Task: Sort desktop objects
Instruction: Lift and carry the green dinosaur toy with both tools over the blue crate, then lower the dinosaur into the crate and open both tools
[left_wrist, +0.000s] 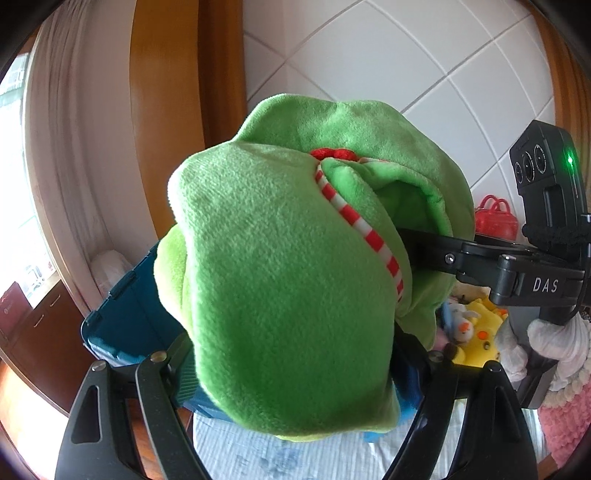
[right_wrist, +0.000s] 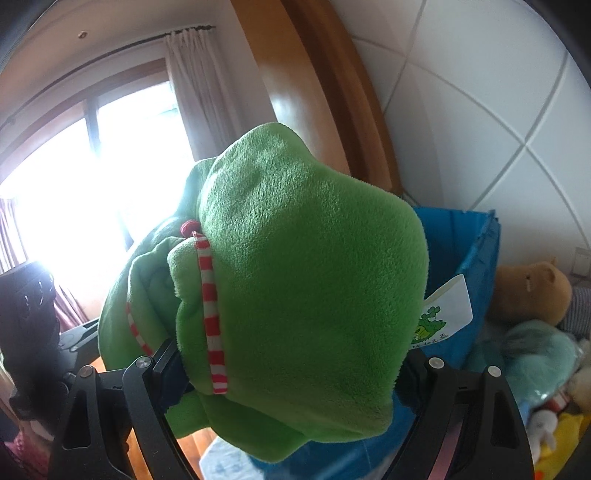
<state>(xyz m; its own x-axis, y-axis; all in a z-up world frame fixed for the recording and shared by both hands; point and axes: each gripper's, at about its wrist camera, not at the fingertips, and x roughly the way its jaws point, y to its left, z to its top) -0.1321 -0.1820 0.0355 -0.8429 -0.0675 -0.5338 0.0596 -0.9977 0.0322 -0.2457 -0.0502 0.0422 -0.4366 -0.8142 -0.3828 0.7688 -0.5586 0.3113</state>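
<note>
A bulky green plush toy (left_wrist: 280, 280) with red-and-white striped trim is clamped between the fingers of both the left gripper (left_wrist: 295, 354) and right gripper (right_wrist: 288, 365), lifted above a blue bin (left_wrist: 125, 314). Only the right view shows its printed tag (right_wrist: 443, 314) and a brown plush (right_wrist: 528, 291) right of the fingers; the left view shows a yellow plush (left_wrist: 480, 332). The toy fills the space ahead.

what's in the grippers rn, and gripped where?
Both hold the green plush toy: left gripper clamps its lower body, right gripper the other end near the red-striped trim.
</note>
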